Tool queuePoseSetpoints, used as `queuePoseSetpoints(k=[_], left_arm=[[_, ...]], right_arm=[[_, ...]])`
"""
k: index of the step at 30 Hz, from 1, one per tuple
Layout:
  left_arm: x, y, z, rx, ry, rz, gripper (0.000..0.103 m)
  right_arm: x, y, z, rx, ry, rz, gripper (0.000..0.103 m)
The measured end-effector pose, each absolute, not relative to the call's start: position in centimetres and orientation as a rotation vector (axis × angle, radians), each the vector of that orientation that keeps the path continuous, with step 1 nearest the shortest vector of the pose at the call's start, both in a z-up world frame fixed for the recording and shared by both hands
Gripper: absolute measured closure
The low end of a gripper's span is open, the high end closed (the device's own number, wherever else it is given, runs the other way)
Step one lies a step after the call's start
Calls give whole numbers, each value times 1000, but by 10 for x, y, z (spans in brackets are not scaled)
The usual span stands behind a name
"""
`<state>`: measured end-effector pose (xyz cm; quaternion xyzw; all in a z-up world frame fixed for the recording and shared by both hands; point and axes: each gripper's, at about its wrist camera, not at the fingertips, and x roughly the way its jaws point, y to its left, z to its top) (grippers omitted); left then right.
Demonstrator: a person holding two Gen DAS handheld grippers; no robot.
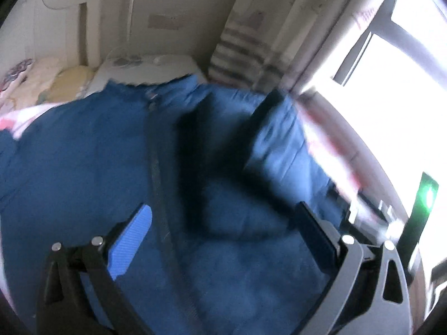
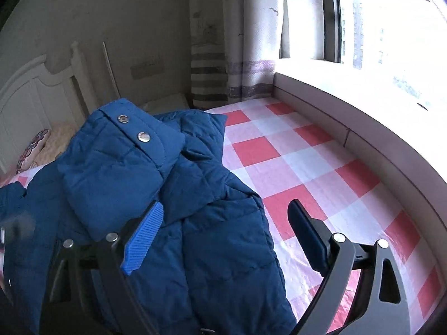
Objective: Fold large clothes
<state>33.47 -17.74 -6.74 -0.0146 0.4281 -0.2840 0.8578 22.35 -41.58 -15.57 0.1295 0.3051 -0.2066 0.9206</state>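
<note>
We find the blue jacket (image 2: 178,209) spread on the checked sheet (image 2: 307,167) of the bed, its snap collar (image 2: 134,131) folded over toward the headboard (image 2: 36,95). The right gripper (image 2: 223,240) hangs over the jacket's edge with jaws spread wide, gripping nothing — one finger over fabric, the other over sheet. The left gripper (image 1: 223,231) is likewise released above the jacket's zip line (image 1: 159,167) — that view is blurred.

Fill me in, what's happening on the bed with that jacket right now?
A person with a handheld tool in each hand is folding a blue padded jacket on a bed with a red-and-white checked sheet. Both the left tool and the right tool are open and hold nothing, poised over the jacket. A part with two snap buttons lies folded over the top. The left view is blurred.
</note>
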Motion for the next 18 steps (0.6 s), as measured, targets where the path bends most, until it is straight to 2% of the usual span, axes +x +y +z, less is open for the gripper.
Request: queuePoseSetpoints(k=[6, 7, 9, 11, 12, 14, 16, 18], left_arm=[[366, -223, -63, -78, 918, -610, 3], [369, -228, -66, -82, 926, -606, 7], [372, -238, -71, -74, 941, -598, 19], [372, -247, -75, -50, 955, -601, 45], [371, -251, -78, -15, 948, -583, 50], [368, -253, -76, 25, 904, -570, 78], [363, -241, -68, -13, 861, -587, 86], [354, -224, -51, -66, 796, -599, 88]], right_arm=[[219, -410, -143, 253, 641, -439, 14], [220, -409, -143, 243, 649, -452, 14], [223, -405, -143, 208, 662, -486, 14], [225, -398, -142, 155, 660, -514, 13], [227, -393, -141, 122, 659, -525, 10], [231, -382, -140, 51, 663, -535, 10], [234, -373, -140, -3, 663, -533, 9], [234, -366, -140, -43, 655, -533, 8]])
